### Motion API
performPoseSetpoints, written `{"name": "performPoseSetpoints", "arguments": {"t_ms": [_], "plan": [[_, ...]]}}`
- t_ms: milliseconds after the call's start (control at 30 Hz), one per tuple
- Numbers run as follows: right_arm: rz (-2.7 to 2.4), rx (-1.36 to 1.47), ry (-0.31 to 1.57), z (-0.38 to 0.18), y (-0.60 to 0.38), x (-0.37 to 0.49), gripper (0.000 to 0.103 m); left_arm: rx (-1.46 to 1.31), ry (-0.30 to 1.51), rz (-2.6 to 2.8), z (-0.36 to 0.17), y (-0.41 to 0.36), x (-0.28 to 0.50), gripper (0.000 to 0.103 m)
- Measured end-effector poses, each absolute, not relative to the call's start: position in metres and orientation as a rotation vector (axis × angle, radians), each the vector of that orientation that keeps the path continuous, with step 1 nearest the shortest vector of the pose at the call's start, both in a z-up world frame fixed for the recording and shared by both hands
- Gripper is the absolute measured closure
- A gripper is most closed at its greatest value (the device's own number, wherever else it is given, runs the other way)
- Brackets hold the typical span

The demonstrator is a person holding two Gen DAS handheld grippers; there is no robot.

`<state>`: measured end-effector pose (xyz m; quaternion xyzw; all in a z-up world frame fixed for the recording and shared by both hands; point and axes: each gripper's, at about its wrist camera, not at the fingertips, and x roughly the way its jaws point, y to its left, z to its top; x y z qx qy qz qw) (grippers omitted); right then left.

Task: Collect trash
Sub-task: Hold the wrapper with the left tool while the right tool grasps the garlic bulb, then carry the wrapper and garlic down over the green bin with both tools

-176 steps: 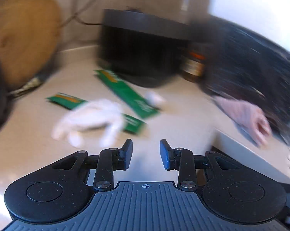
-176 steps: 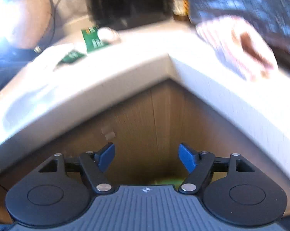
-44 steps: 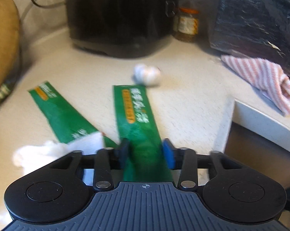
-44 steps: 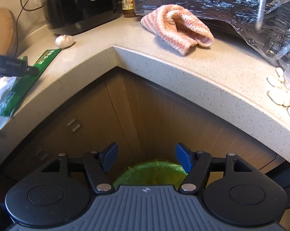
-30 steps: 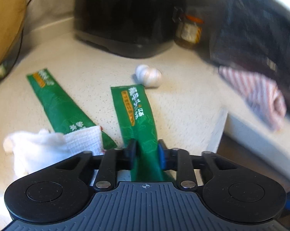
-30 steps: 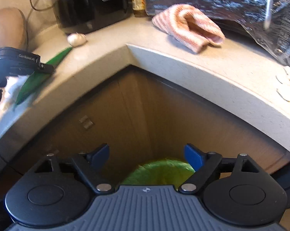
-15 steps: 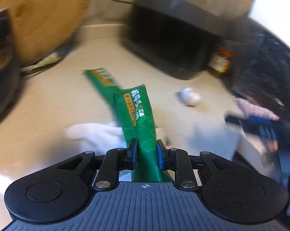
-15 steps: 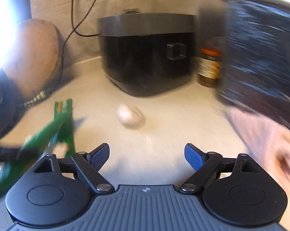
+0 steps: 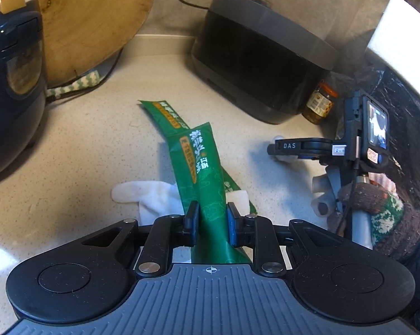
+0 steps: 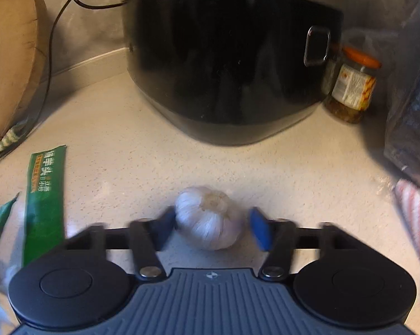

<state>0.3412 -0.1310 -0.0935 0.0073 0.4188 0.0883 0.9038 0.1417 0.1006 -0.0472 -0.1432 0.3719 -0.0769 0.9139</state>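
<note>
My left gripper [image 9: 211, 217] is shut on a green wrapper [image 9: 198, 167] and holds it tilted above the counter. A second green wrapper [image 9: 162, 111] lies flat under it, partly on a crumpled white tissue [image 9: 148, 198]. In the right wrist view a garlic bulb [image 10: 210, 217] sits on the counter between the fingers of my right gripper [image 10: 211, 227]. Its jaws are closing; the left pad is at the bulb, and a small gap shows at the right pad. The flat wrapper [image 10: 43, 195] lies to the left of the bulb.
A black rice cooker [image 10: 229, 69] stands right behind the garlic, with a glass jar [image 10: 352, 83] beside it. A round wooden board [image 9: 92, 14] leans at the back left, next to a dark appliance [image 9: 11, 83]. A striped towel [image 10: 416, 217] and a plastic bag [image 10: 410, 111] lie at the right.
My right gripper swung from the cabinet corner above the green bin onto the counter, came down around the garlic, and its jaws narrowed. The left gripper lifted its wrapper off the counter.
</note>
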Motion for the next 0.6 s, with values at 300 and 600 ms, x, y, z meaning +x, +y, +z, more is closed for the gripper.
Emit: {"name": "performPoseSetpoints", "arguments": {"t_ms": [300,600], "plan": [[0.362,0.090,0.817,-0.053,-0.139,0.257,0.052,-0.211,0.752,-0.257,-0.038,0.067,0.143,0.079],[0.155,0.081,0.775,-0.052,-0.220,0.158,0.052,-0.128,0.781,-0.449,-0.045,-0.015,0.127,0.079]]}}
